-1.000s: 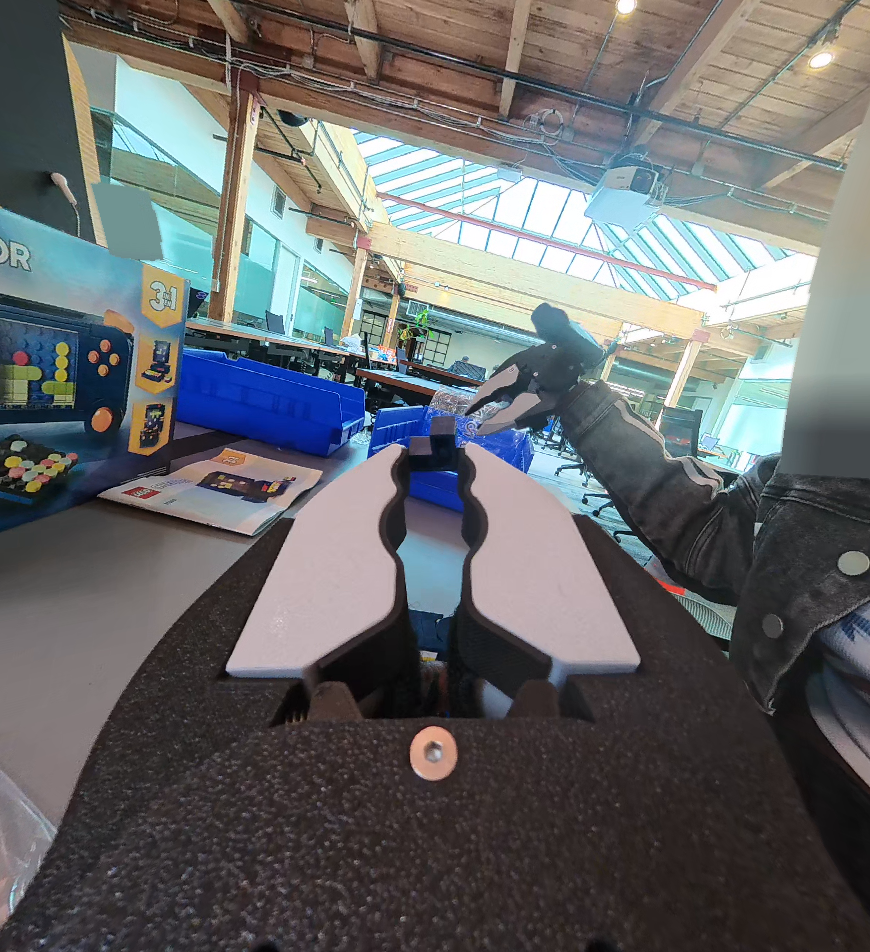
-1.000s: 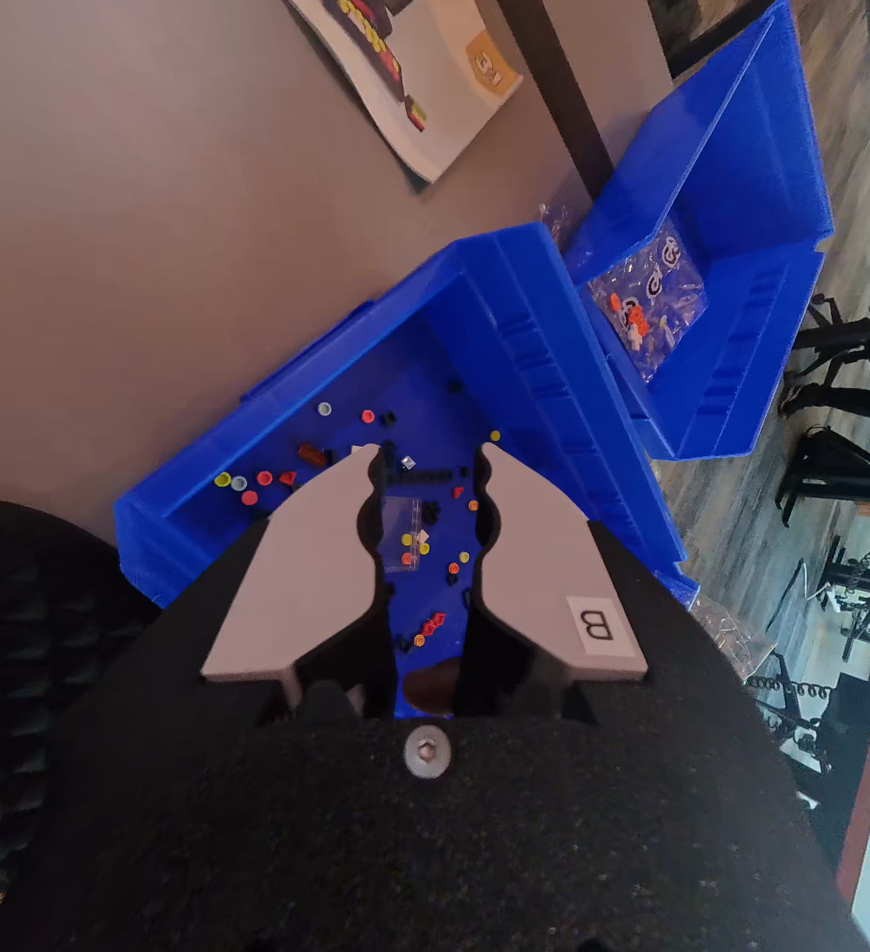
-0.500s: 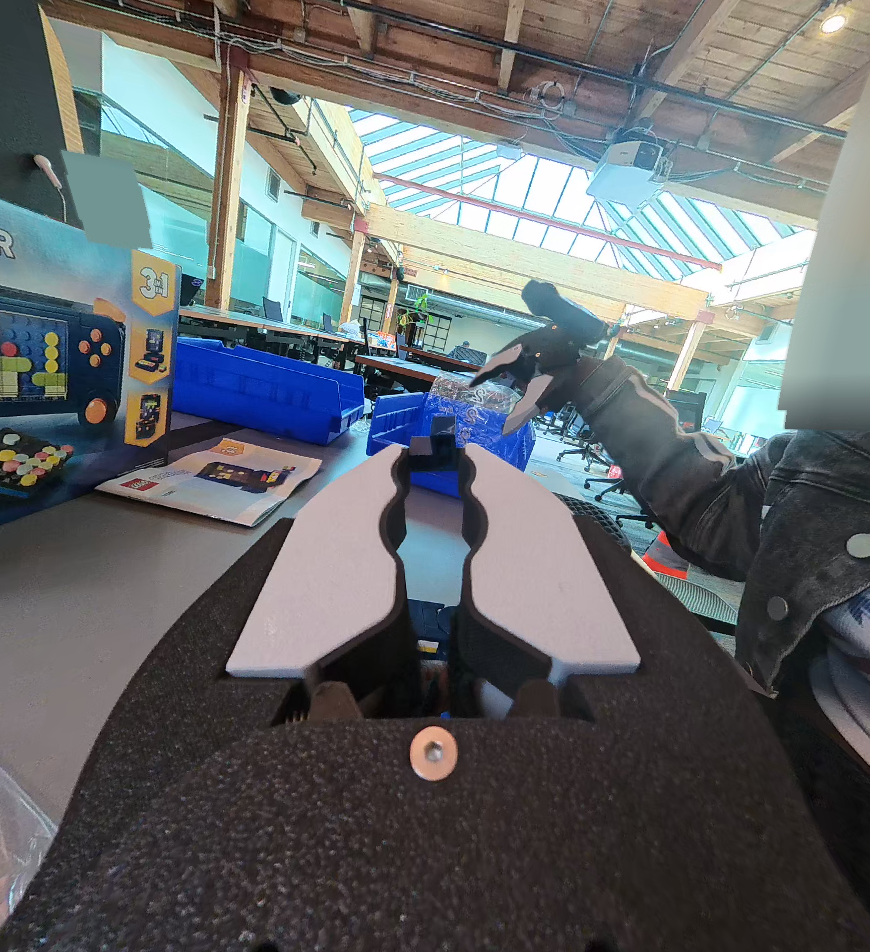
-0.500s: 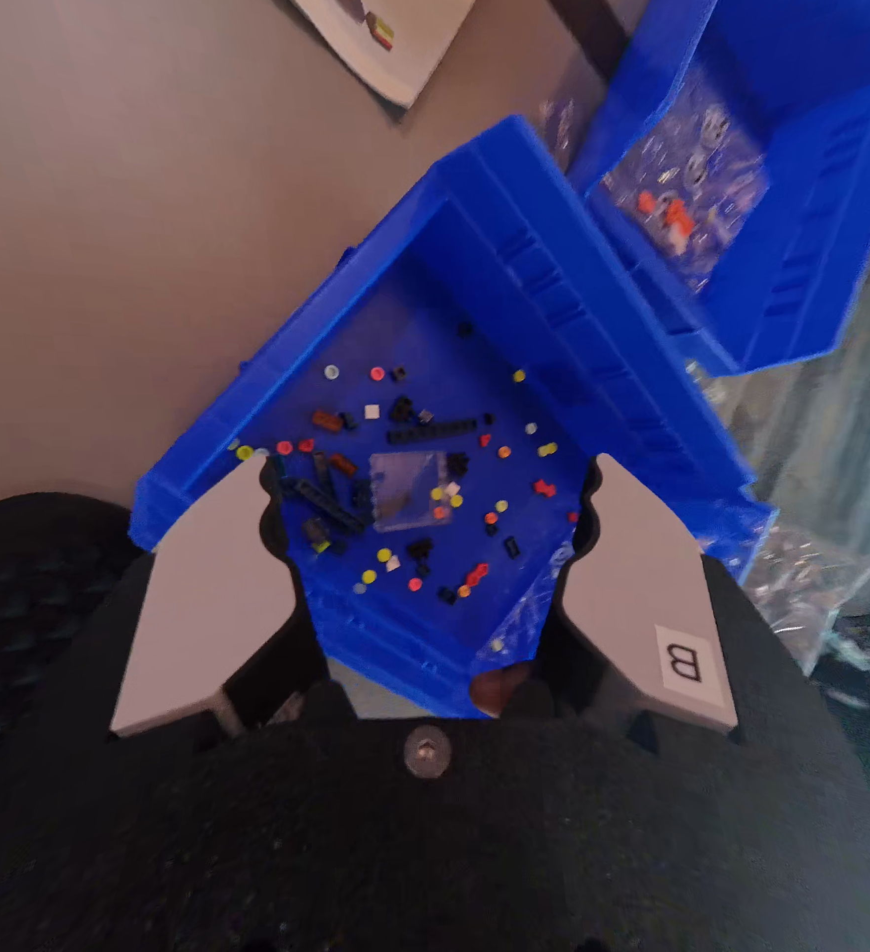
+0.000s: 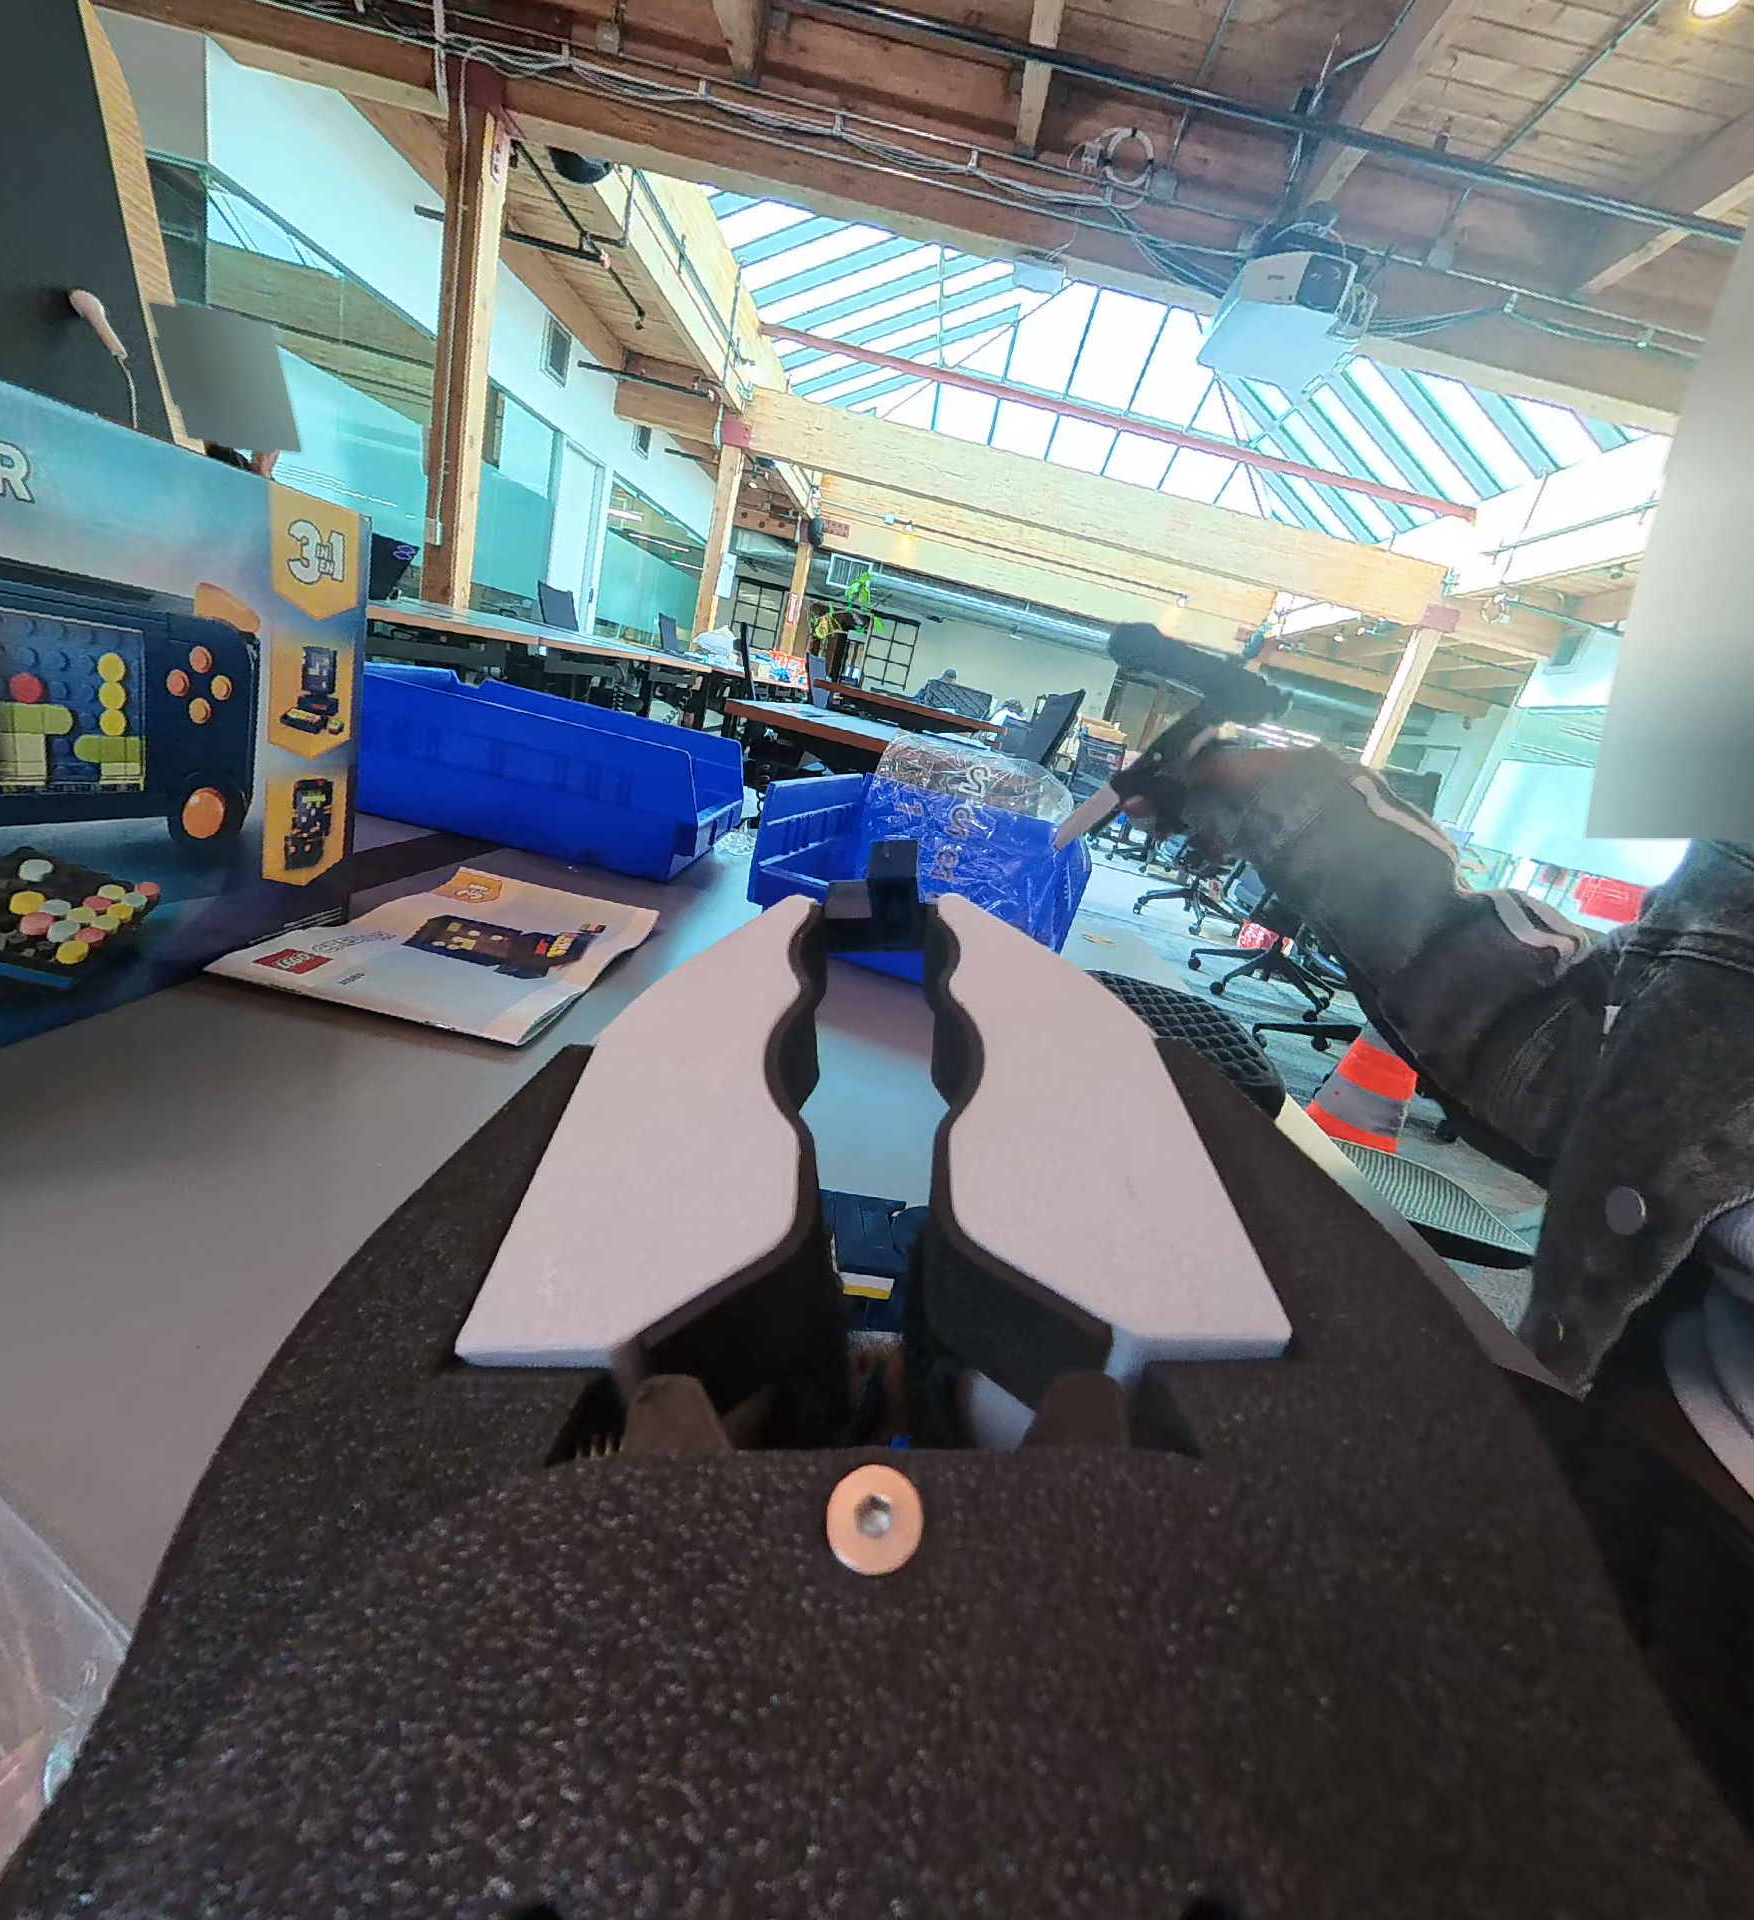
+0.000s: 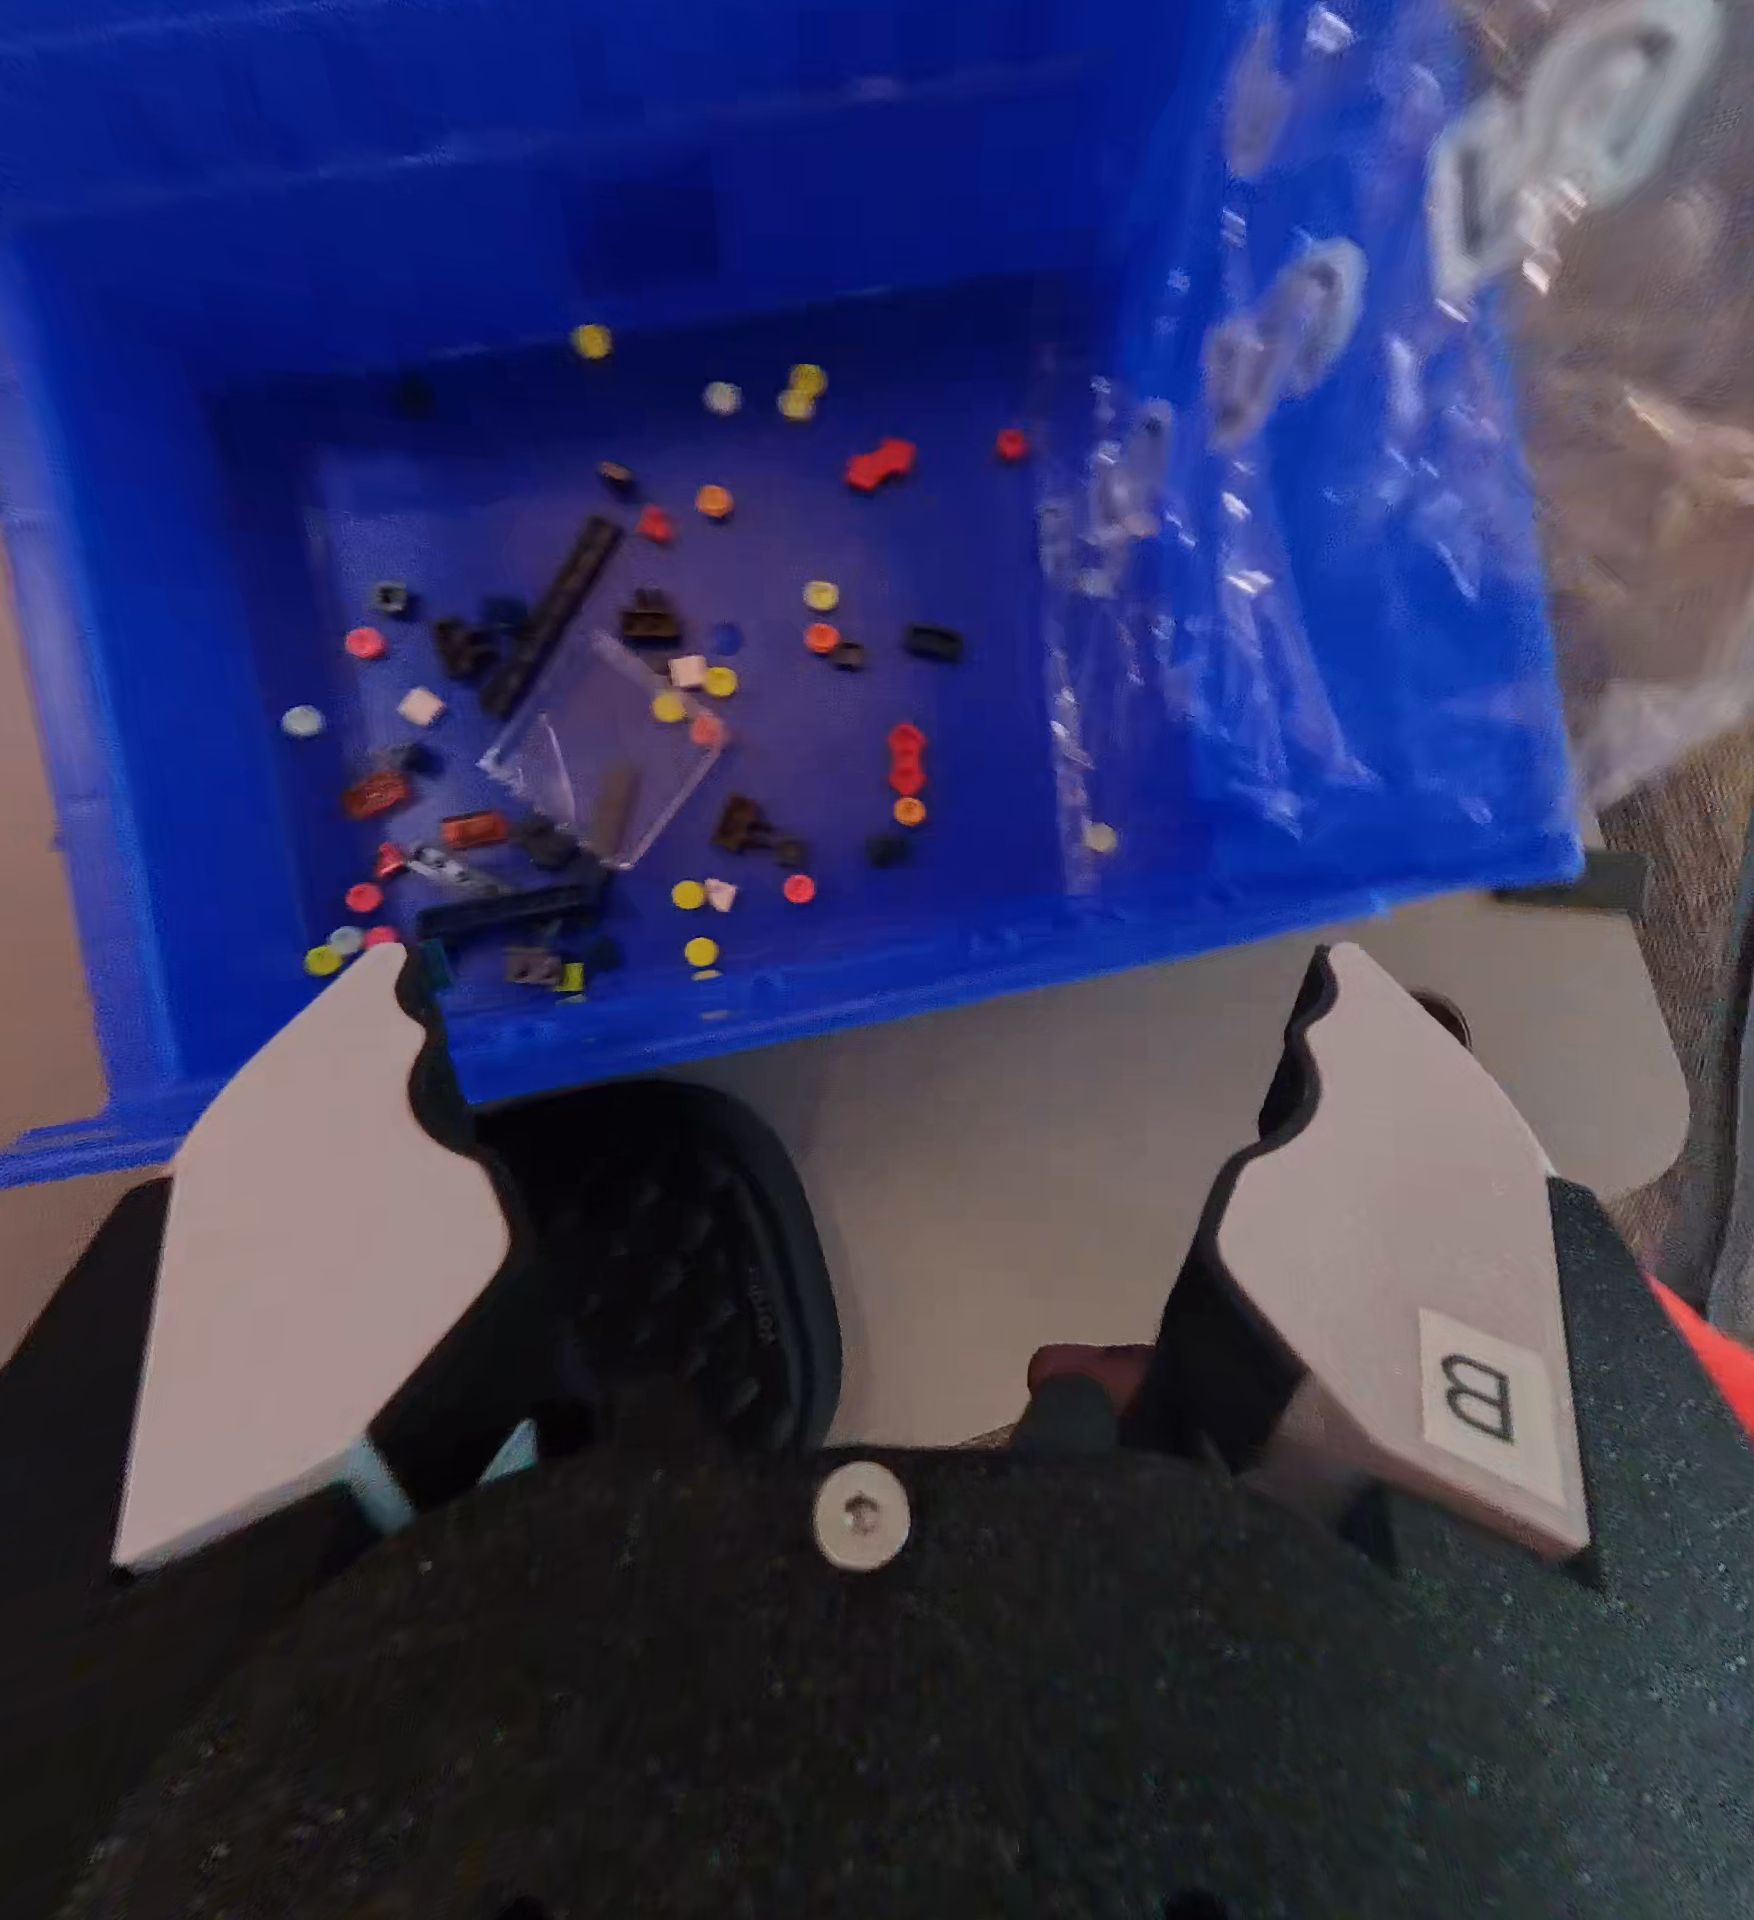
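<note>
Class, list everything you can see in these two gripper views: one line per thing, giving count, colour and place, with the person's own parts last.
Open plastic storage bin: one, blue, under right gripper.
Small loose building bricks: many, red, yellow, orange, black, on that bin's floor.
Clear plastic bag: one, draped over bin's right wall.
Second plastic bin: one, blue, farther back on table.
Printed instruction booklet: one, white, flat on grey table.
Toy set box: one, dark blue, standing at left.
Small black brick piece: one, pinched at left gripper's tips.
Left gripper: shut on the piece.
Right gripper: open, empty.
</note>
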The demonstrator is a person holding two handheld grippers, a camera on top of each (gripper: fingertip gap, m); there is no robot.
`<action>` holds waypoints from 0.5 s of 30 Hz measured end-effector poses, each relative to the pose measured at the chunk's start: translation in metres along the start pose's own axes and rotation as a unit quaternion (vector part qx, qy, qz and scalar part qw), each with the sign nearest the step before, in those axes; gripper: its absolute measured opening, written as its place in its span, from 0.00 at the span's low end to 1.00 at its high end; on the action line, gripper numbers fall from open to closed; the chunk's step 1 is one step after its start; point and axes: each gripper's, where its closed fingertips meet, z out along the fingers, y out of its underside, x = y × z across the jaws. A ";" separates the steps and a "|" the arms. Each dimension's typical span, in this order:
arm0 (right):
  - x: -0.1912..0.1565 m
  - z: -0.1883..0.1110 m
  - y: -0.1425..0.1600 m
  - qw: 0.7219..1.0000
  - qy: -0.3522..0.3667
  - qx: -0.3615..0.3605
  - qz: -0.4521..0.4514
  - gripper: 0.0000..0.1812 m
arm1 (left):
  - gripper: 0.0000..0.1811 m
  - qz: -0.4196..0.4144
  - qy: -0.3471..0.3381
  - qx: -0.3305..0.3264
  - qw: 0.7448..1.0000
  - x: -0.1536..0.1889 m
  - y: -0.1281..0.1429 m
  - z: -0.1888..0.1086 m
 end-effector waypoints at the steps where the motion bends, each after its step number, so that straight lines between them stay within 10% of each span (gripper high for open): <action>1: 0.009 0.002 0.005 1.000 0.010 0.004 0.021 0.82 | 0.09 0.001 0.000 -0.001 1.000 0.000 0.000 0.000; 15: -0.002 0.028 0.026 0.971 -0.181 0.011 0.153 0.82 | 0.09 0.006 -0.003 -0.009 1.000 0.000 0.003 0.001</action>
